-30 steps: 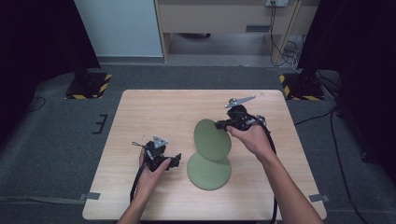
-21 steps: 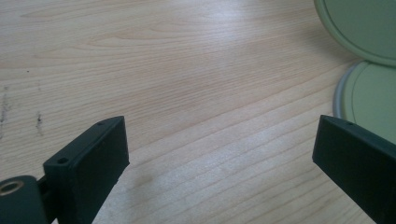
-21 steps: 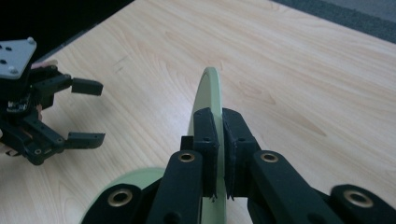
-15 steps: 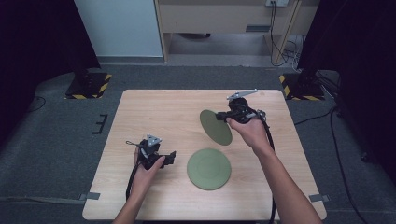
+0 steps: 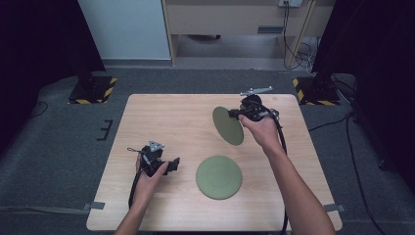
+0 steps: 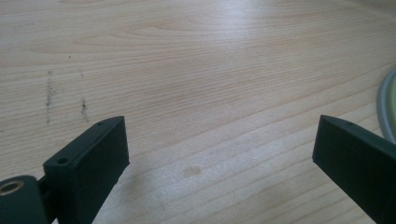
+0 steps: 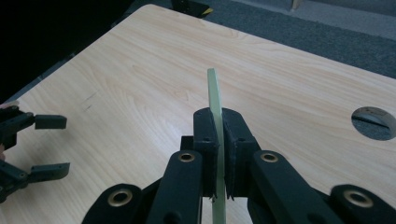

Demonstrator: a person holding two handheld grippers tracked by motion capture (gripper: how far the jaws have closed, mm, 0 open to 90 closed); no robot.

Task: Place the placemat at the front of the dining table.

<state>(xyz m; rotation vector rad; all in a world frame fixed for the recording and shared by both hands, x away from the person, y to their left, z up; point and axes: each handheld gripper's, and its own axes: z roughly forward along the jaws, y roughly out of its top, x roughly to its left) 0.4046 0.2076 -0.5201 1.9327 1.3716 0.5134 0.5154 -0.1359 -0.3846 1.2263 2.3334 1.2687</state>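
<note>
R gripper [image 5: 234, 114] raised (plate [image 5: 228, 126] pinched), L gripper [image 5: 172, 165] low

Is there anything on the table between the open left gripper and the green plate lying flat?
Nothing visible: bare wooden table separates the left gripper from the flat round green plate.

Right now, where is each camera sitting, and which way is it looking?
High view: above the person's side, facing forward and down on the table; both forearms show.
Left gripper view: on the left gripper, facing bare wood between open jaws.
Right gripper view: on the right gripper, looking along the held plate.
Shared: the high and right gripper views both show that plate and the left gripper.
</note>
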